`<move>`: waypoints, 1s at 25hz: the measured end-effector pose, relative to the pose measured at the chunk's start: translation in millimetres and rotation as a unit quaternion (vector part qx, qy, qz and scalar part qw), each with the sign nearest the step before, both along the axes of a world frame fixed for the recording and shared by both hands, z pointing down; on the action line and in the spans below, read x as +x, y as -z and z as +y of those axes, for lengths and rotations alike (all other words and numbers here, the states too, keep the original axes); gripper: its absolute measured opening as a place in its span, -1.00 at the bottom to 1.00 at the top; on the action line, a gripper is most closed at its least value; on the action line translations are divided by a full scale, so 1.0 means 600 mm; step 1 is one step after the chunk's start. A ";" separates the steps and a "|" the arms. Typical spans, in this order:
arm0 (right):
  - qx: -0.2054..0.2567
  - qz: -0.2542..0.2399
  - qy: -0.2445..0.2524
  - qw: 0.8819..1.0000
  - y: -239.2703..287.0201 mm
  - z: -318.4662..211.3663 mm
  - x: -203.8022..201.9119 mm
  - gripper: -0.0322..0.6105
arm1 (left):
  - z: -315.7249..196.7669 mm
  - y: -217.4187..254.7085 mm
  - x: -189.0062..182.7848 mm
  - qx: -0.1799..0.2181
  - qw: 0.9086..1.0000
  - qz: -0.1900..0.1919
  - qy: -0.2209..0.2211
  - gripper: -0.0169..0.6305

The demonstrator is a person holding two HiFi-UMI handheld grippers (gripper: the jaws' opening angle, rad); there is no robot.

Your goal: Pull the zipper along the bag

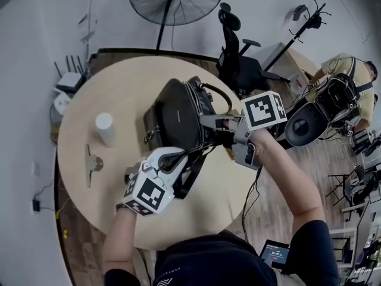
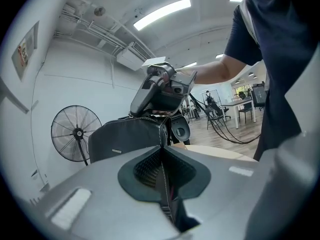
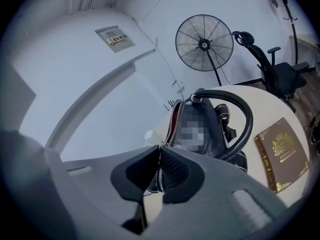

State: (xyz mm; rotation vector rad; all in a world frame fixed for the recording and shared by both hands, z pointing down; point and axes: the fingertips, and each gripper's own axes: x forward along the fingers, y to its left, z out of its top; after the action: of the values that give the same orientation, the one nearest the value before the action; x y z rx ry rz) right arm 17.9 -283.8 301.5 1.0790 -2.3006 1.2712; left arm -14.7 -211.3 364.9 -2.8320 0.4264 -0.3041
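Right hand-held gripper (image 3: 160,154) is pinched nearly shut on the zipper (image 3: 173,130) at one end of the black bag (image 1: 175,115), which sits on the round tabletop (image 1: 107,183). Left hand-held gripper (image 2: 162,154) clamps the bag's stitched end edge, apparently bracing it. Beyond the right jaws the teeth gape over red lining, so most of the run seems left to pull.

standing fan (image 1: 176,2): beyond round table (image 1: 196,213) | office chair (image 1: 238,64): beside fan | white cylinder (image 1: 105,128): upright on table

Open-plan office: swivel chair (image 1: 237,55), pedestal fan (image 1: 176,2), ceiling strip lights (image 2: 161,14), desks (image 2: 239,103) beyond the round counter (image 1: 119,88).
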 end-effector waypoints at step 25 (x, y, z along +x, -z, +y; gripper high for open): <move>0.047 -0.021 -0.041 0.998 -0.009 -0.083 0.025 -0.86 | 0.024 -0.041 0.001 -0.020 0.998 0.001 -0.058 -0.86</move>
State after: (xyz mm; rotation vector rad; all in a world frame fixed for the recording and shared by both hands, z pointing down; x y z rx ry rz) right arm 32.7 -333.5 307.0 1.1998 -2.3914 1.2366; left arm -14.0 -196.6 389.7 -2.8826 0.2576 -0.2909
